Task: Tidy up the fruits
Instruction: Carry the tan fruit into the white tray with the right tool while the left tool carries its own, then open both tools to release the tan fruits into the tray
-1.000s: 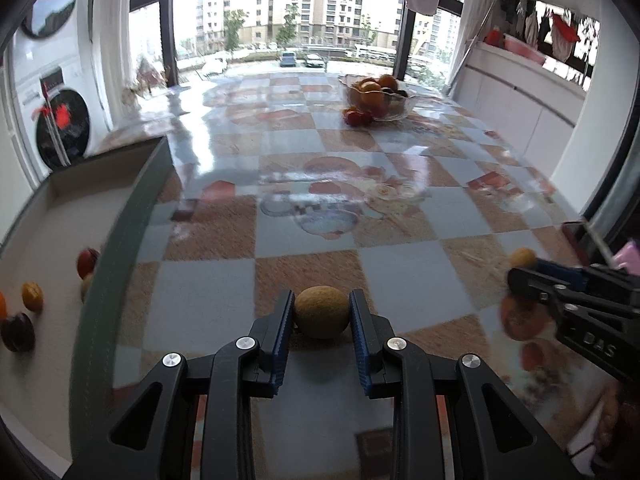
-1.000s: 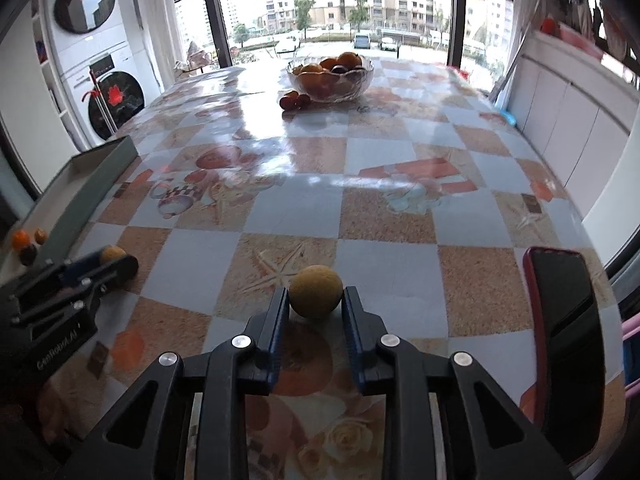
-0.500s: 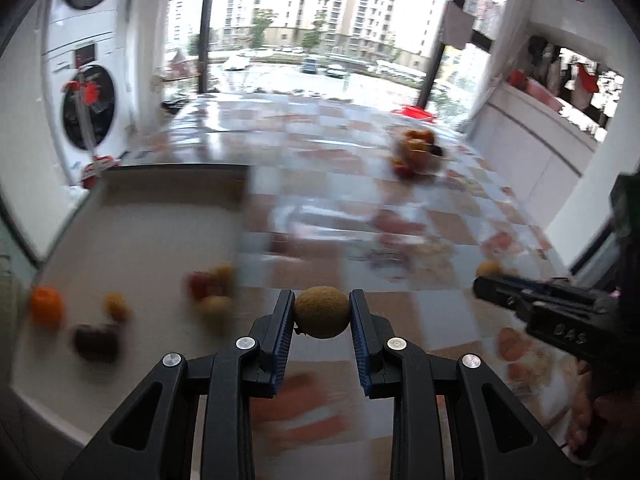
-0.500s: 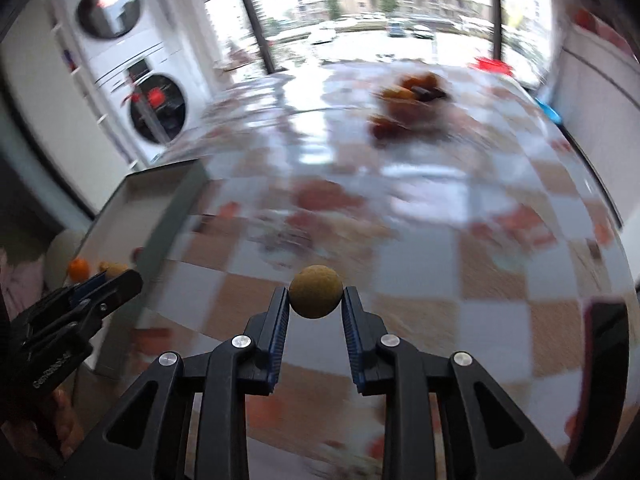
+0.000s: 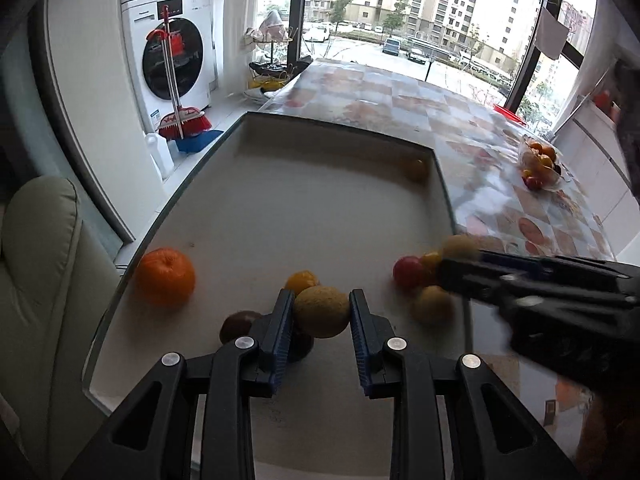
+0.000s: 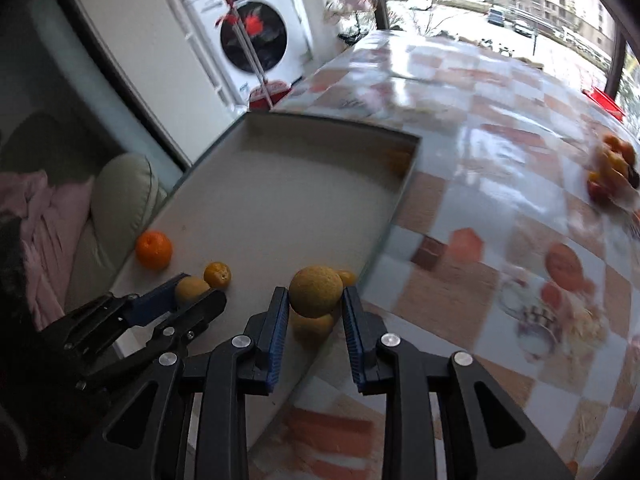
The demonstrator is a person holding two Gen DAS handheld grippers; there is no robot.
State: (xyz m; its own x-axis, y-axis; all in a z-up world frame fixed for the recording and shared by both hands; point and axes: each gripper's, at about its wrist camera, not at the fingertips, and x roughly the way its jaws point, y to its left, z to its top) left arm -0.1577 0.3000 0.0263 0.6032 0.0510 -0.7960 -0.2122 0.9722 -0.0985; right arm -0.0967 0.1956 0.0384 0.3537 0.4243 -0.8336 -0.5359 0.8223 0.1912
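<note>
My left gripper [image 5: 321, 312] is shut on a yellow-brown round fruit [image 5: 321, 310] and holds it above the near part of the shallow grey tray [image 5: 340, 128]. My right gripper [image 6: 315, 300] is shut on a similar yellow-brown fruit [image 6: 316, 296] above the tray's right edge [image 6: 394, 212]; it also shows in the left wrist view [image 5: 460, 258]. In the tray lie a big orange [image 5: 165, 277], a small orange [image 5: 301, 281], a dark plum [image 5: 240, 324], a red fruit [image 5: 408, 272] and yellow fruits [image 5: 432, 304]. The left gripper shows in the right wrist view [image 6: 192, 292].
A glass bowl of fruit [image 5: 538, 162] stands far right on the checkered table [image 5: 500, 132]. A washing machine [image 5: 172, 52], a red broom [image 5: 182, 120] and a pale chair cushion [image 5: 36, 240] are left of the tray. One yellow fruit [image 5: 414, 168] lies in the tray's far corner.
Both grippers have lifted their fruits off the table and swung left. They now hover over the tray, the left one over the near fruits, the right one over the tray's right edge.
</note>
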